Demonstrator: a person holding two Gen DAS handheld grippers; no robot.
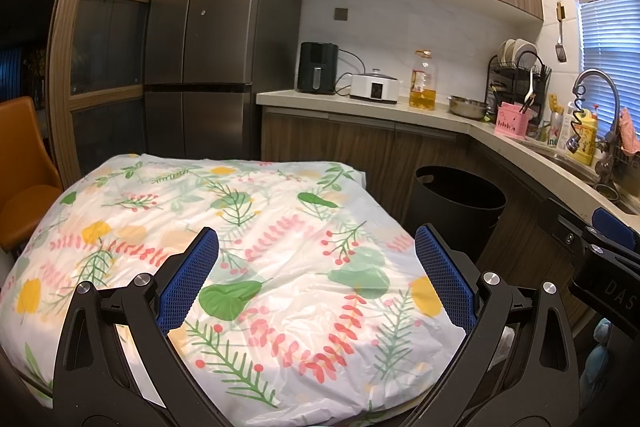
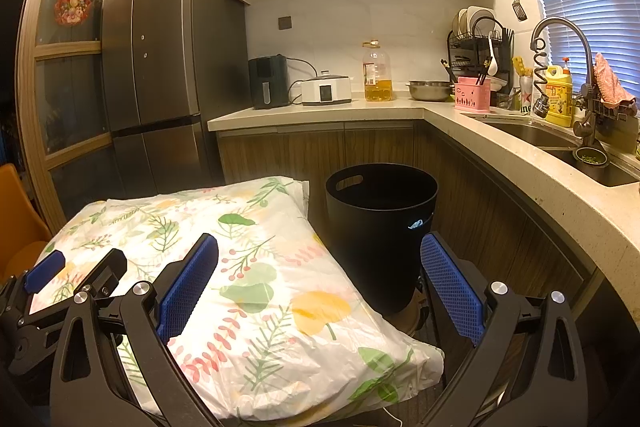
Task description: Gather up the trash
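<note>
A table under a white floral plastic cover (image 1: 256,247) fills the near part of both views (image 2: 256,283); no loose trash shows on it. A black round bin (image 2: 380,223) stands on the floor just right of the table, also seen in the left wrist view (image 1: 456,203). My left gripper (image 1: 316,279) hovers open over the table, nothing between its blue pads. My right gripper (image 2: 320,287) is open over the table's right edge, beside the bin. The other gripper's body shows at the right edge of the left view (image 1: 600,239) and at the left edge of the right view (image 2: 60,283).
An L-shaped counter (image 2: 328,113) holds an air fryer (image 2: 268,81), a white cooker (image 2: 326,90), an oil bottle (image 2: 377,73), a steel bowl (image 2: 430,90), a dish rack (image 2: 478,39) and a sink (image 2: 560,143). A tall fridge (image 1: 216,39) stands behind the table; an orange chair (image 1: 24,171) is at left.
</note>
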